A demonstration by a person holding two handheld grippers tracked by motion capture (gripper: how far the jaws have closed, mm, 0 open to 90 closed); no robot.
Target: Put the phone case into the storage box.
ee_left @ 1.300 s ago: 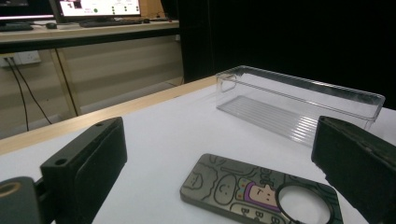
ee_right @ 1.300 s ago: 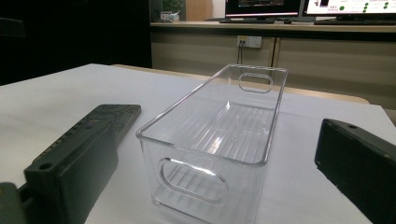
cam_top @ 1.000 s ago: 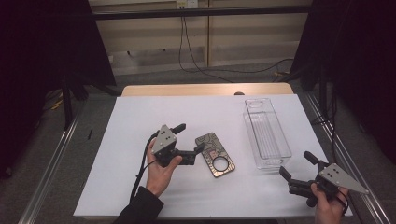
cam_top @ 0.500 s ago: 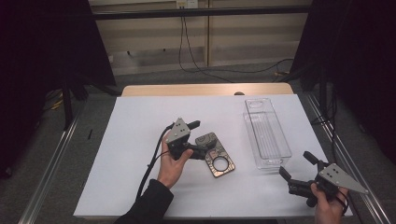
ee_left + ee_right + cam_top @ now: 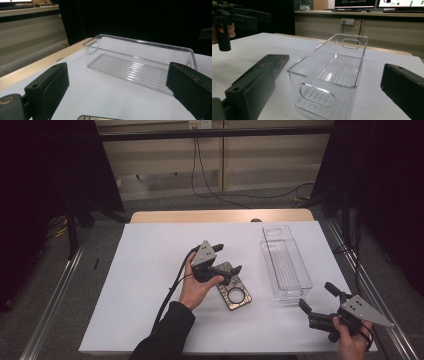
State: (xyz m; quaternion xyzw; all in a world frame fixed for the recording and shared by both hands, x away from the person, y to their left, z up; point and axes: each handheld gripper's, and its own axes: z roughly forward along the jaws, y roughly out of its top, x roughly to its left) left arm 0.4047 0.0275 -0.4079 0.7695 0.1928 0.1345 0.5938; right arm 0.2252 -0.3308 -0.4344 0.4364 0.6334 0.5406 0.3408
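A flat dark plate [image 5: 235,291] with a patterned face and a round ring lies mid-table on the white sheet. My left gripper [image 5: 229,258] hovers just over its far left end, open and holding nothing. In the left gripper view the jaws stand wide apart, and between them I see a clear plastic bin [image 5: 140,60] farther off, with the plate's edge [image 5: 97,117] at the bottom. The bin [image 5: 285,265] lies empty to the plate's right. My right gripper [image 5: 316,296] is open near the front right corner, pointing at the bin [image 5: 329,72] and the plate [image 5: 274,61].
A white sheet [image 5: 145,270] covers the table, with a wooden strip [image 5: 220,216] along the far edge. The left gripper's black cable [image 5: 170,295] trails back over the sheet beside the forearm. Metal rails run along both sides of the table.
My left gripper has moved right and away from the person, from beside the plate's left end to above it, toward the bin. The right gripper has stayed put.
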